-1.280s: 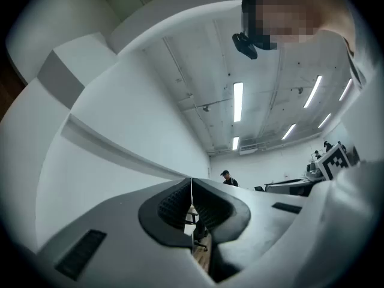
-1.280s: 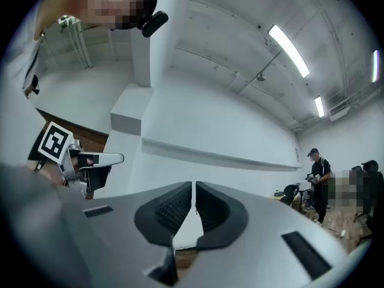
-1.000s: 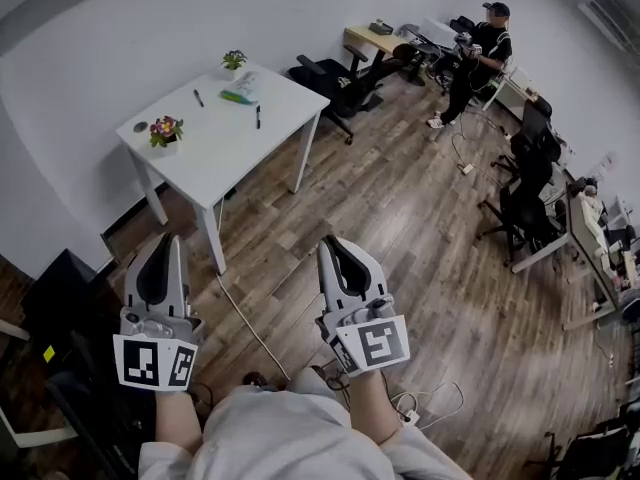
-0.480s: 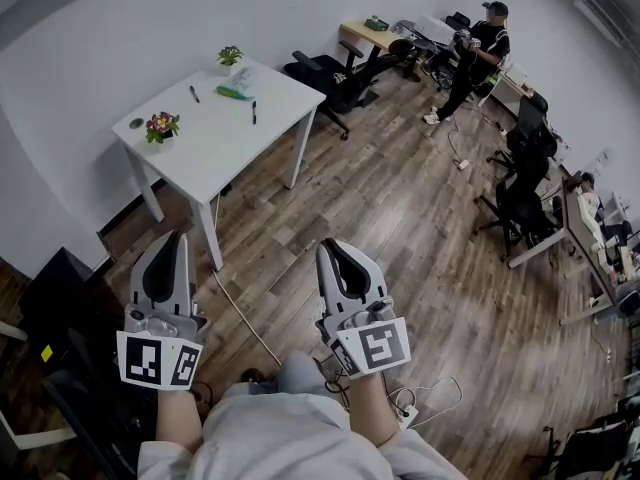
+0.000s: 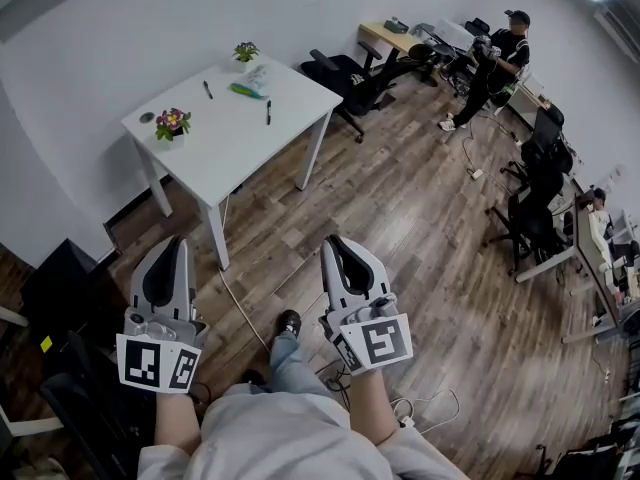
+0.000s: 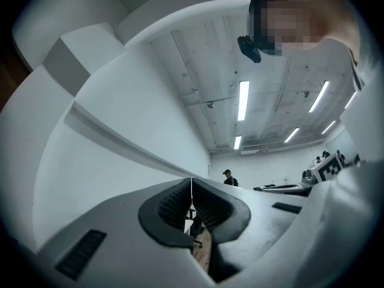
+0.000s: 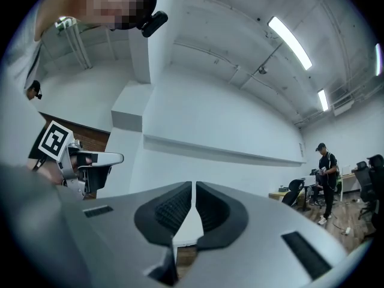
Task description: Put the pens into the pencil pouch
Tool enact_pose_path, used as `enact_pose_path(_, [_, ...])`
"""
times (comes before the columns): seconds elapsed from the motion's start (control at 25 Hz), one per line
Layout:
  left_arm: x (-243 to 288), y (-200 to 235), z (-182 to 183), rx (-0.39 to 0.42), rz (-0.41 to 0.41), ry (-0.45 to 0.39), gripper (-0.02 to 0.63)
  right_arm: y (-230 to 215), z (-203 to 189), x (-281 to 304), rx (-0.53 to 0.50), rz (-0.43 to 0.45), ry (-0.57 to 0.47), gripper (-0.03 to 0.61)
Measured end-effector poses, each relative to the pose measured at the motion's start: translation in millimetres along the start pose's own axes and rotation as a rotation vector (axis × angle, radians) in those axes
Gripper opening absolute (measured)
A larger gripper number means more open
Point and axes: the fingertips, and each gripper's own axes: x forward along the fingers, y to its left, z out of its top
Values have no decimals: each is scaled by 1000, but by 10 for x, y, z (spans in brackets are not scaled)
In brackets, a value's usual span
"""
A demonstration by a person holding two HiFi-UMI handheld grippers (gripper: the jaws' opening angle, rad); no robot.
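Down by the person's waist, the left gripper [image 5: 171, 242] and the right gripper [image 5: 334, 240] are held side by side but apart. Both point out over the wooden floor [image 5: 420, 218]. Each has its fingers pressed together with nothing between them. A shoe [image 5: 289, 322] rests on the floor between the two.

Farther out, a white table [image 5: 240, 143] stands against the wall, well apart from both grippers. A dark pen [image 5: 208, 89] lies on it towards the wall, and a second pen [image 5: 268, 112] lies nearer the right edge. The pencil pouch [image 5: 254, 80] sits between them at the back, with something green along its near edge. A pot of flowers [image 5: 172, 123] stands at the left end and a small plant [image 5: 245, 52] at the far corner.

Beyond the table are black office chairs [image 5: 345, 76]. At the room's far end stands another person [image 5: 500, 58] in dark clothes.
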Motion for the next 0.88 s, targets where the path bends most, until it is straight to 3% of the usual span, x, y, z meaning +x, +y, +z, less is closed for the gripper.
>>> enact_pose_path(0.48, [1160, 272, -171, 26, 53, -23, 26, -700, -30, 1182, -2, 84, -43, 40])
enact_pose_path(0.88, [2203, 178, -352, 55, 69, -34, 26, -1493, -109, 1842, 0, 136, -64, 40])
